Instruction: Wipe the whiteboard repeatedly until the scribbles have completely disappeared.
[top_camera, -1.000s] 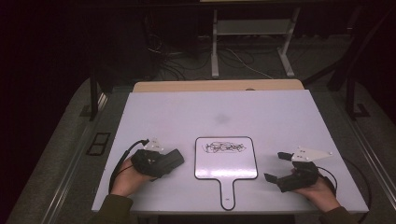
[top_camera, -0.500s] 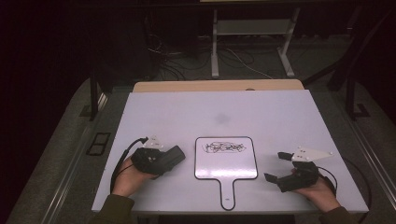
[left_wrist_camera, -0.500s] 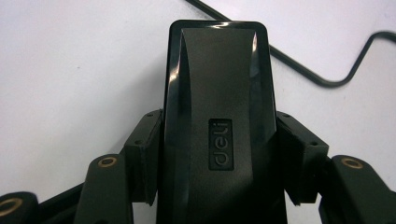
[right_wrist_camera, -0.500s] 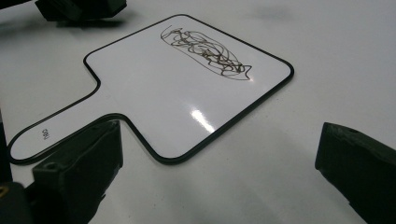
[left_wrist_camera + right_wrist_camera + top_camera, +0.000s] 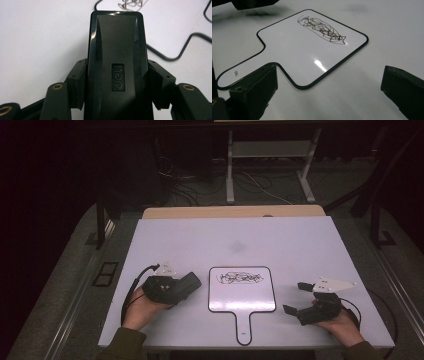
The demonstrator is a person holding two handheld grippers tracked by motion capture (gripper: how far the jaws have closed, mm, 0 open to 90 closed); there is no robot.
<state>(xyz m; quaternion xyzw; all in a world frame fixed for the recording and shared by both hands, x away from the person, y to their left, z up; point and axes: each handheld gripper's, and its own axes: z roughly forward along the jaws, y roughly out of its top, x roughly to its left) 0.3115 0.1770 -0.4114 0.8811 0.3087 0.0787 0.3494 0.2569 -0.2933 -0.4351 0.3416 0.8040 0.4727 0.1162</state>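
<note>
A small white hand-held whiteboard (image 5: 242, 296) with a black rim and a short handle lies flat near the table's front edge, a dark scribble (image 5: 240, 278) near its top. My left gripper (image 5: 179, 289) lies just left of the board, shut on a black eraser (image 5: 192, 281). In the left gripper view the eraser (image 5: 117, 70) stands between both pads (image 5: 77, 82), its front end near the board's rim. My right gripper (image 5: 295, 297) rests open on the table right of the board with nothing between its jaws. In the right gripper view the whiteboard (image 5: 294, 55) and scribble (image 5: 322, 28) lie ahead.
The white tabletop (image 5: 300, 245) stretches far behind the board. A wooden strip (image 5: 235, 212) runs along its back edge. Beyond it stand a metal frame (image 5: 270, 165) and loose cables (image 5: 190, 185) on a dark floor. A black cable (image 5: 131, 292) trails from the left gripper.
</note>
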